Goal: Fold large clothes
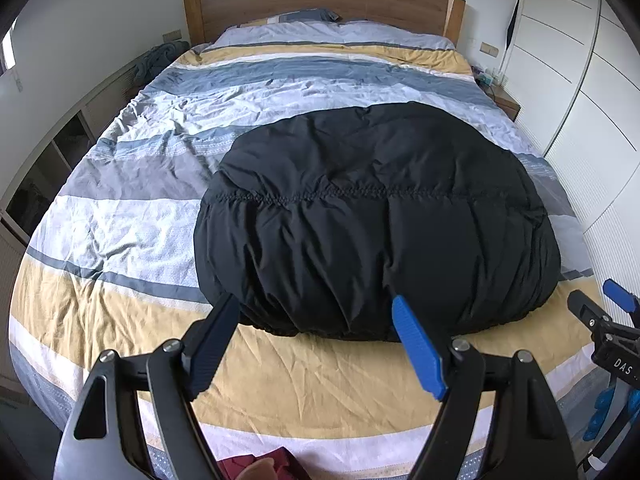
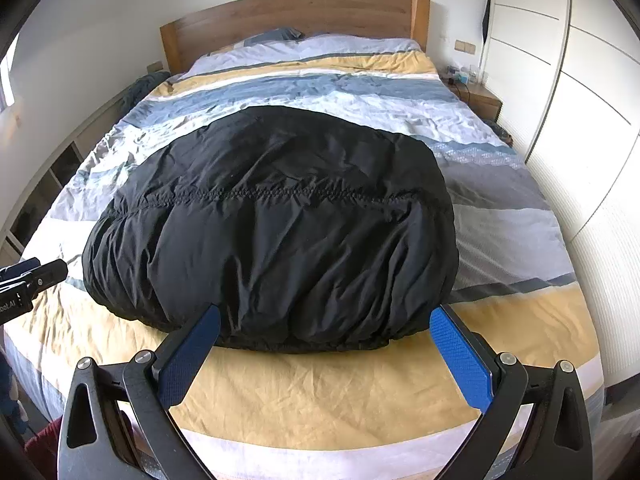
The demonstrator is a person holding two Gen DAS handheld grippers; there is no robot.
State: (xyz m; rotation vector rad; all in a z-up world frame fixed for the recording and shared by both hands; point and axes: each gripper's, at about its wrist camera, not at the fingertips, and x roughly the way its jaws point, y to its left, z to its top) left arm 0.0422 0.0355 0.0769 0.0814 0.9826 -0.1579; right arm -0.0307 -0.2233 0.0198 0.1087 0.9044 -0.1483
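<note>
In the left wrist view, the puffy black quilted jacket (image 1: 372,220) lay folded into a rounded bundle on the striped yellow, white, blue and grey bedcover (image 1: 120,208), near its foot edge and toward the right side, while the left gripper (image 1: 316,304) hovered at the jacket's near hem with its fingers spread wide, gripping nothing. In the right wrist view, the right gripper (image 2: 326,314) hung before the same hem over the yellow stripe, its blue-padded fingers (image 2: 460,356) likewise wide apart and empty, with the wooden headboard (image 2: 296,20) beyond at the far end.
</note>
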